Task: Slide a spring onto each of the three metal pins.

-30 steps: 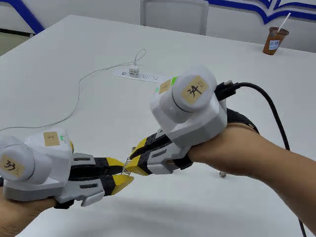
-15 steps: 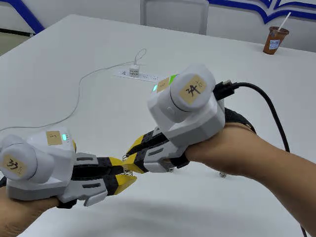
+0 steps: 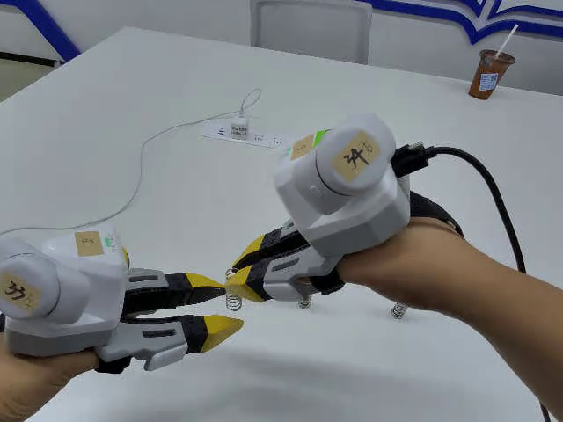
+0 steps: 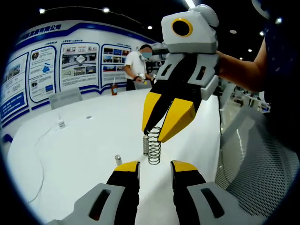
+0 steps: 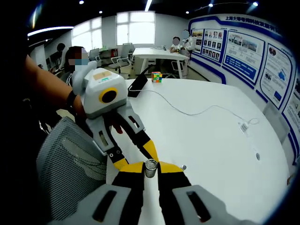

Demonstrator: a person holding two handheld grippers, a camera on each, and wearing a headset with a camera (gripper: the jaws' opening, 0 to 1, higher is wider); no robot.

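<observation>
Left tongs now spread apart; right tongs angled down, clamping spring.

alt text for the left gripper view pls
The right gripper reaches down from the top and pinches the top of an upright spring over a white table. The left gripper, jaws open, sits just below; a second spring and a small pin stand nearby.

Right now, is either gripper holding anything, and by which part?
The right gripper pinches a spring by its top end between its fingers. The left gripper is open and holds nothing.
</observation>
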